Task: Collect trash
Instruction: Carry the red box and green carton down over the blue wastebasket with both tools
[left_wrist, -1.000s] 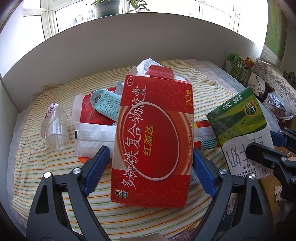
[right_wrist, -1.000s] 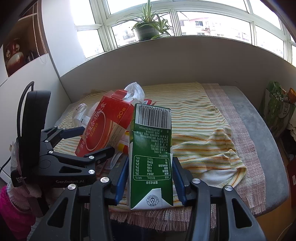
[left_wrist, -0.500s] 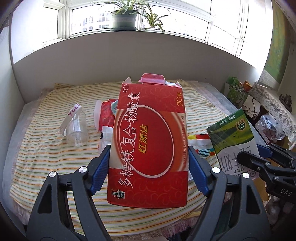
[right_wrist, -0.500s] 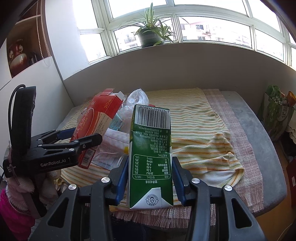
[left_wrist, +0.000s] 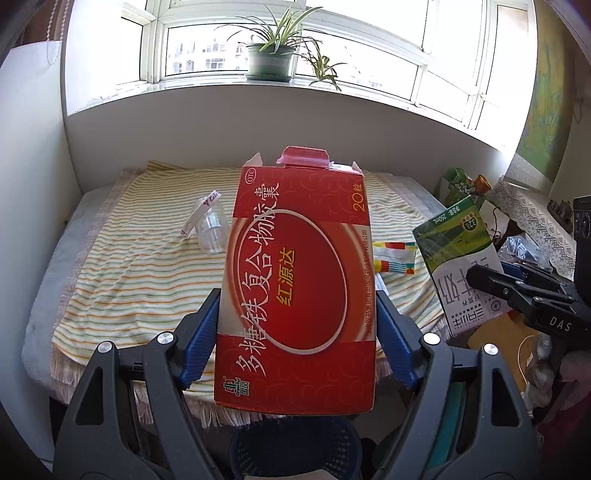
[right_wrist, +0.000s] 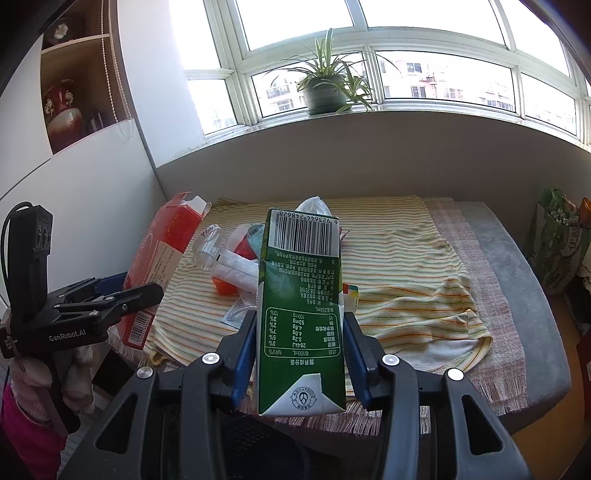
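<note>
Red cardboard fills frame centre: the left gripper (left_wrist: 297, 332) pinches an open-topped medicine box (left_wrist: 299, 280), while the right gripper (right_wrist: 299, 354) clamps a green milk carton (right_wrist: 301, 314). Either could slip free before reaching the dark mesh bin (left_wrist: 295, 446) at the bottom edge.

cup (left_wrist: 211, 232) on cloth (left_wrist: 140, 280), left of box (left_wrist: 299, 291)

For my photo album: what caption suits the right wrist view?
Right gripper clamps a green milk carton above the striped cloth; beside it, the left gripper holds a red box.
</note>
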